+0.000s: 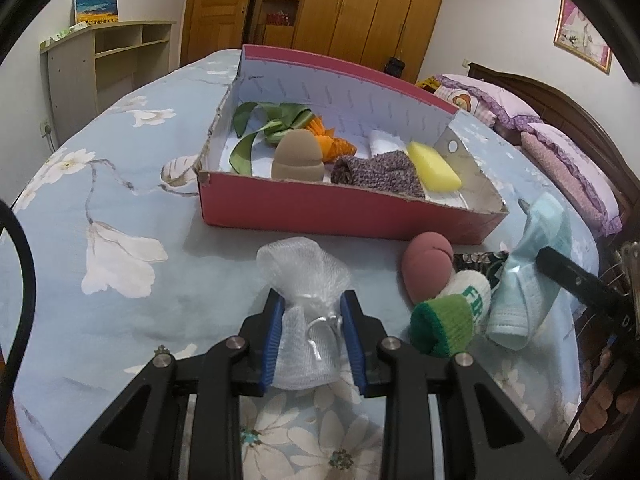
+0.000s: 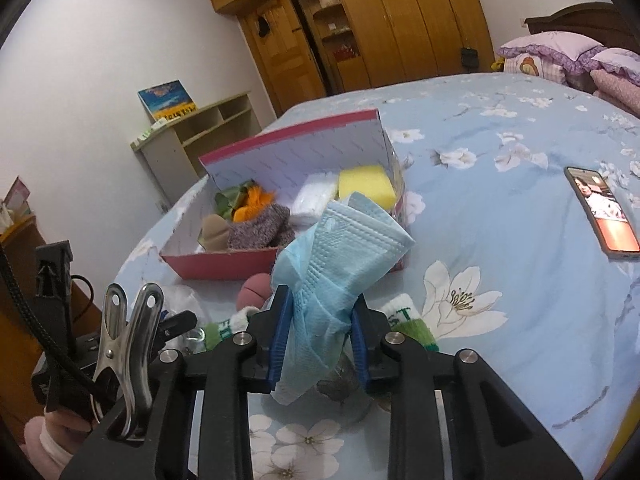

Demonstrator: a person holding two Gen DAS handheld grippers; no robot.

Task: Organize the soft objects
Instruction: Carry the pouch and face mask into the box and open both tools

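Observation:
On the flowered bedspread stands a red cardboard box (image 1: 320, 212) holding a tan sponge (image 1: 296, 156), a purple knit piece (image 1: 376, 172), a yellow sponge (image 1: 434, 166), green ribbon with something orange, and a white pad. My left gripper (image 1: 313, 300) is shut on a white mesh pouch (image 1: 304, 272) lying just in front of the box. My right gripper (image 2: 322, 300) is shut on a crumpled blue face mask (image 2: 340, 248), lifted above the bed near the box's right corner. A pink egg-shaped sponge (image 1: 426, 272) and a green-and-white sock (image 1: 452, 312) lie between the two grippers.
A phone (image 2: 602, 212) with a lit screen lies on the bed to the right. Purple pillows (image 1: 560, 152) are stacked at the headboard. A low shelf unit (image 1: 108, 64) and a wooden wardrobe (image 1: 360, 12) stand beyond the bed. A metal clip (image 2: 128, 340) sits beside my right gripper.

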